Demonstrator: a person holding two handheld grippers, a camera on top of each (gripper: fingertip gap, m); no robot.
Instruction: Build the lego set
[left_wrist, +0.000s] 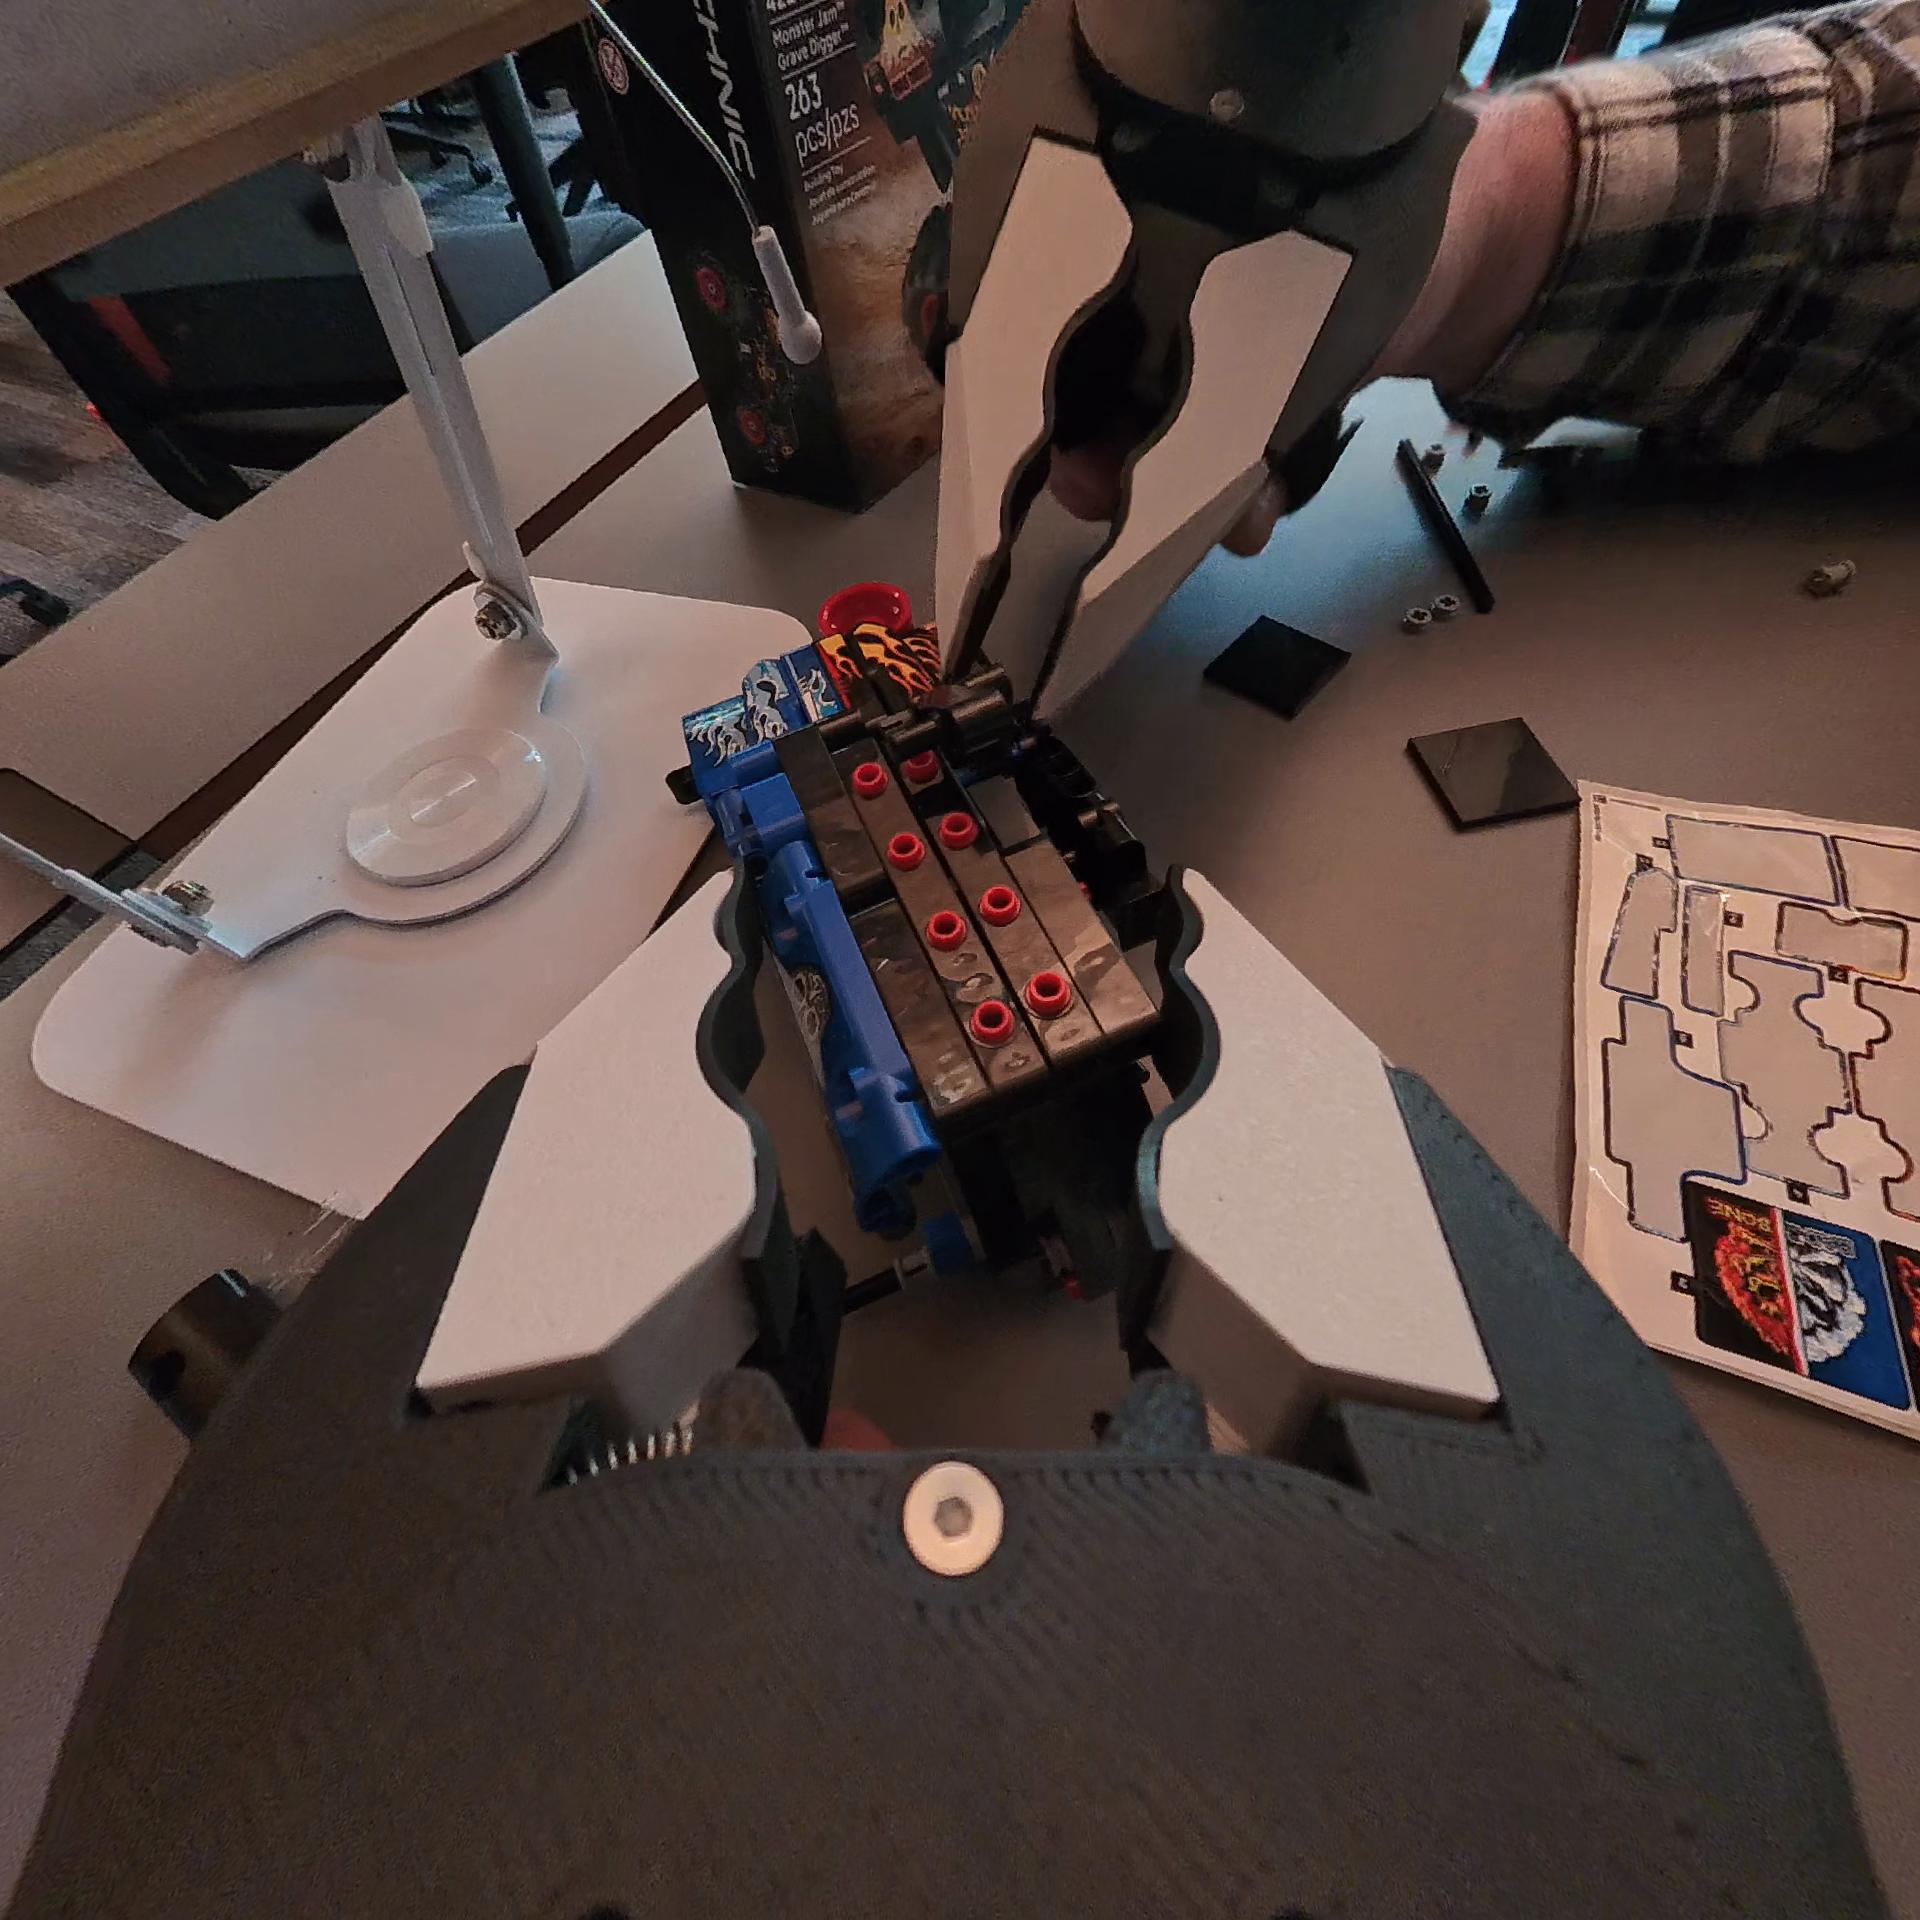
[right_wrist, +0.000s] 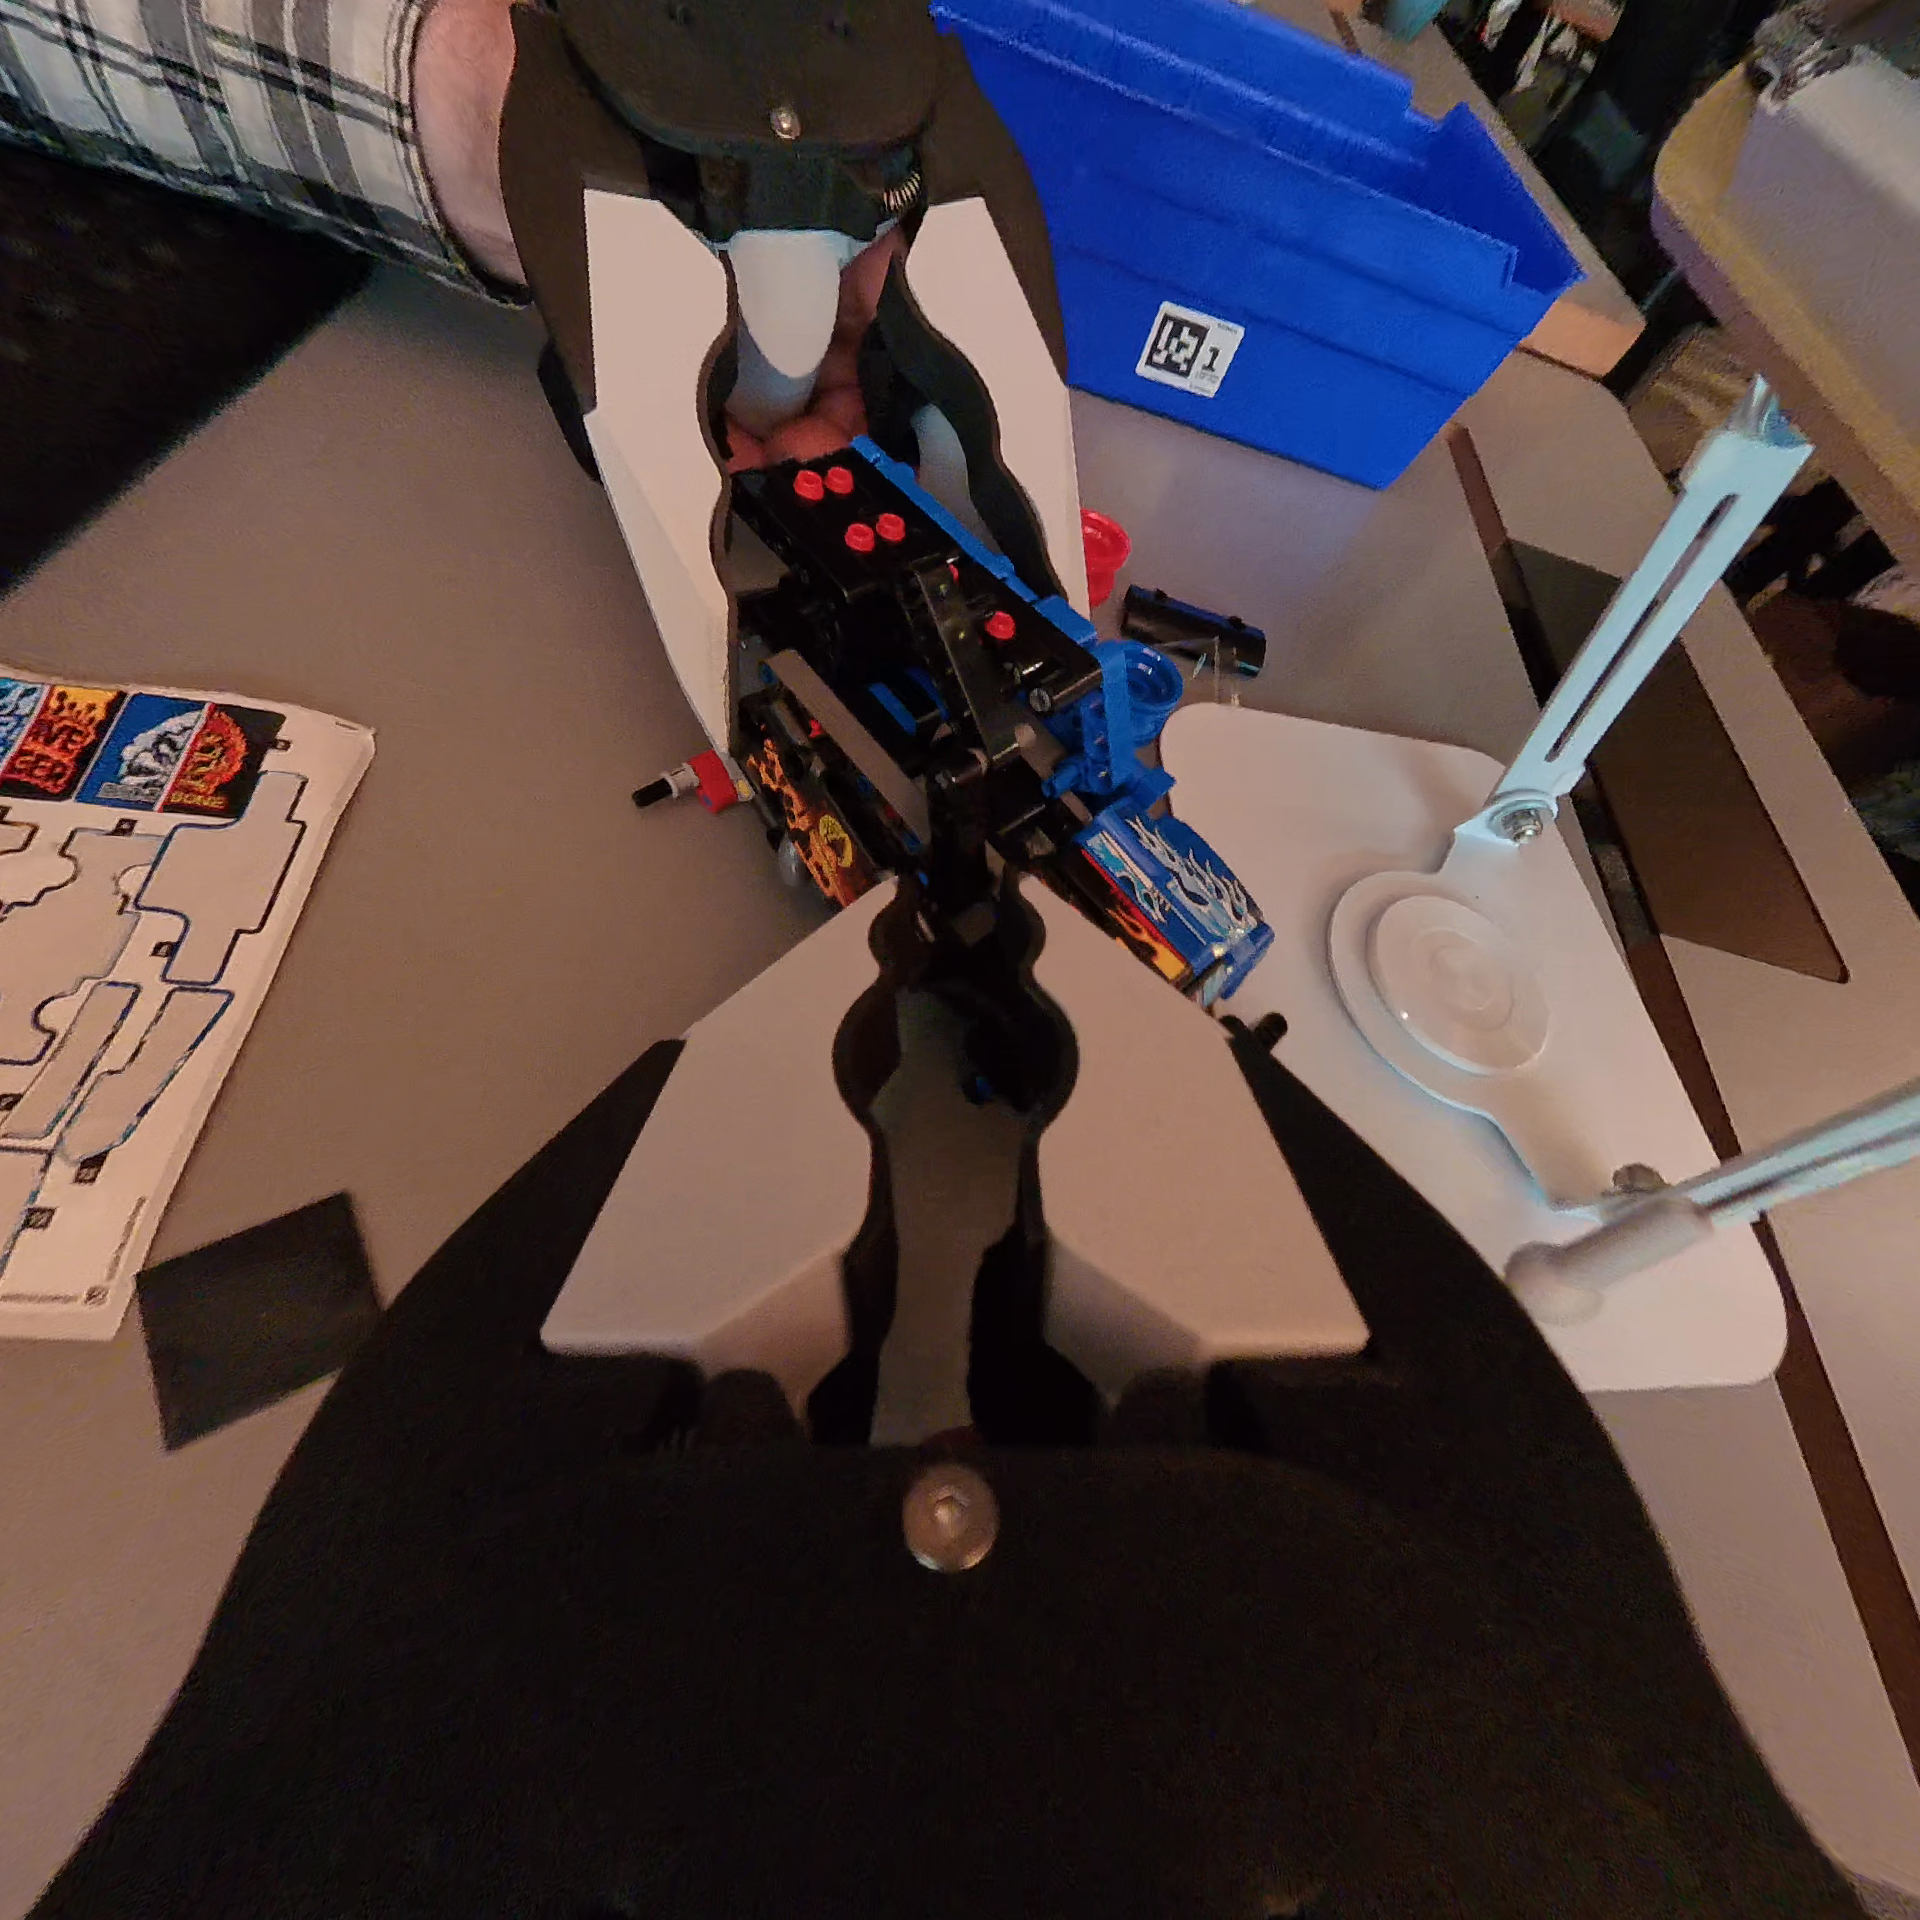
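Observation:
The lego model is a black and blue truck body with red pins and flame stickers, held just above the grey table. My left gripper is shut on the model's sides at its near end. In the right wrist view the left gripper holds the model at its far end. My right gripper is shut on a black beam that sticks out of the model. In the left wrist view the right gripper comes down from above onto that beam.
A sticker sheet lies to the right, with two black square tiles, a black axle and small grey pieces beyond. The lego box and a white stand base are left. A blue bin stands behind. The grippers' ends are close to 4 cm from one another.

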